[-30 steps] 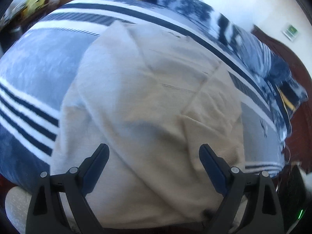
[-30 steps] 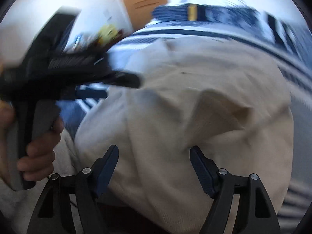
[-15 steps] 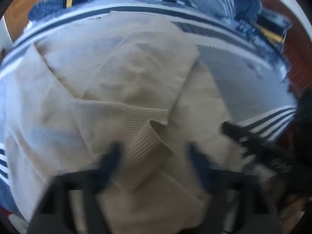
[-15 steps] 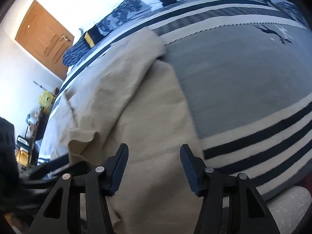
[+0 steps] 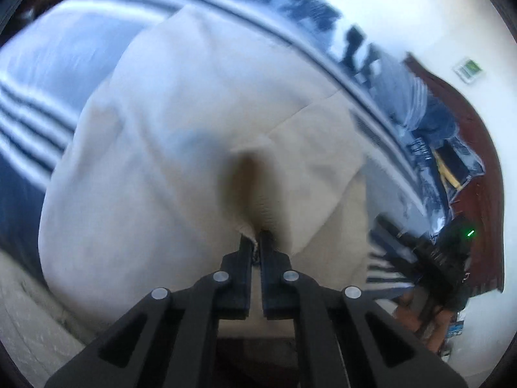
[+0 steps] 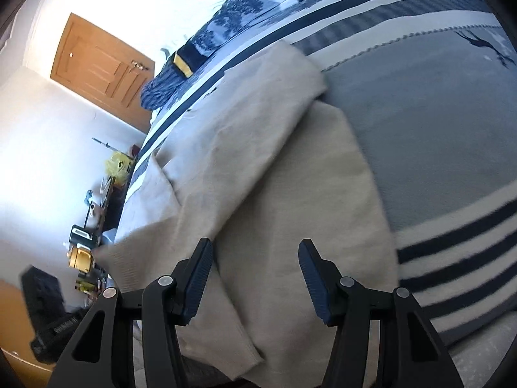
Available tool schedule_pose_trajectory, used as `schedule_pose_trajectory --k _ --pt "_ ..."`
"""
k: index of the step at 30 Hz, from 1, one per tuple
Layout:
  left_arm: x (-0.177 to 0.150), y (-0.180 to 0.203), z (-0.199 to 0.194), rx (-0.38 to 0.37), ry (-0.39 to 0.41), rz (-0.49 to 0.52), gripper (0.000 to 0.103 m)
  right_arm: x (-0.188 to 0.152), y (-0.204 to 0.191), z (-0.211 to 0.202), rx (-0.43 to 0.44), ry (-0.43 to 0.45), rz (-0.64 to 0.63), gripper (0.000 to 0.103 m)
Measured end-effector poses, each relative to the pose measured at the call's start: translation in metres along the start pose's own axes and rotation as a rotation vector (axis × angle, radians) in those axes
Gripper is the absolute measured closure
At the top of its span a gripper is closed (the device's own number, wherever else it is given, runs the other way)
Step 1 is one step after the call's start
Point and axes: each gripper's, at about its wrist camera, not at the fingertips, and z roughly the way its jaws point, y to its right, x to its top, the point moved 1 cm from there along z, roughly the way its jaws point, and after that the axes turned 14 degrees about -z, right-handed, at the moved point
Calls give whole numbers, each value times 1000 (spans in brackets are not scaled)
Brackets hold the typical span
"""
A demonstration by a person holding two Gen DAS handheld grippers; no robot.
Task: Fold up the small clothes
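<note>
A beige knit sweater [image 5: 177, 129] lies spread on the striped bed cover [image 5: 38, 103], with one sleeve folded across its body. My left gripper [image 5: 255, 236] is shut on the ribbed cuff [image 5: 268, 207] of that sleeve, and the cloth bunches into a dark crease just past the tips. In the right wrist view the sweater [image 6: 290, 194] fills the middle. My right gripper [image 6: 255, 244] hovers open over the sweater's near edge, which lies flat below the pads. Neither pad presses on the cloth.
The grey and navy striped bed cover [image 6: 436, 129] stretches to the right of the sweater. Blue patterned pillows [image 6: 226, 26] lie at the far end. A wooden door [image 6: 97, 64] and a cluttered shelf [image 6: 90, 226] stand at the left. A dark red headboard [image 5: 468, 135] rises at the right.
My left gripper went from wide open to shut on the sleeve cuff. The right gripper rolled, swung to the sweater's right side and narrowed its jaws.
</note>
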Motion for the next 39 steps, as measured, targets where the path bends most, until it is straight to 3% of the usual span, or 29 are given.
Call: schedule_pose_trajectory --k 2,3,4,5,6,10,15,17,18,19,20,21,23,24,26,29,31,33,35,36,37,38,39 --pt "-4 -14 10 53 -34 -21 98 6 -5 7 -3 -18 -18 43" --pt "-6 -17 12 57 -43 -21 90 10 -7 11 -10 -22 -28 43" --pt "-8 -20 12 63 -50 -22 82 13 -8 13 -17 -24 -39 43" --pt "-8 -22 9 69 -50 -25 61 18 -8 15 -24 -27 -53 43" --pt "-7 -22 5 63 -39 -24 49 23 -7 15 -40 -27 -64 43" --pt "-1 -13 -10 54 15 38 45 51 11 20 -115 -22 -37 30" --pt "28 1 12 139 58 104 45 95 33 36 -115 -15 15 30" --pt "39 6 31 191 52 157 50 110 40 48 -123 -24 27 31" --pt "42 5 37 203 43 173 65 118 44 56 -138 -30 27 33" --pt "43 6 43 198 16 189 74 124 47 64 -150 -42 27 38" --pt "41 6 48 183 -14 200 90 130 51 74 -162 -62 34 41" --pt "39 5 48 176 -18 203 99 131 55 80 -174 -78 45 51" --pt "36 4 36 133 -1 196 99 132 59 89 -201 -97 56 76" --pt "36 5 20 75 24 189 99 132 57 86 -231 -85 47 96" --pt "38 3 -4 19 72 182 99 131 43 71 -266 -31 0 98" --pt "47 -12 -12 63 107 148 99 125 26 66 -332 -22 -77 102" --pt "53 -29 7 148 92 107 99 119 23 78 -338 -62 -106 102" --pt "52 -42 20 143 27 51 99 114 22 84 -341 -80 -117 101" --pt "46 -36 16 191 53 84 93 110 18 75 -359 -77 -108 101" --pt "42 -31 12 196 71 105 81 108 14 66 -352 -61 -103 94" --pt "39 -28 6 200 90 119 73 105 7 55 -346 -49 -106 74" --pt "37 -25 -2 214 119 128 59 101 -1 47 -353 -45 -113 62" --pt "35 -23 -9 227 149 134 56 96 -10 31 -371 -27 -124 45"
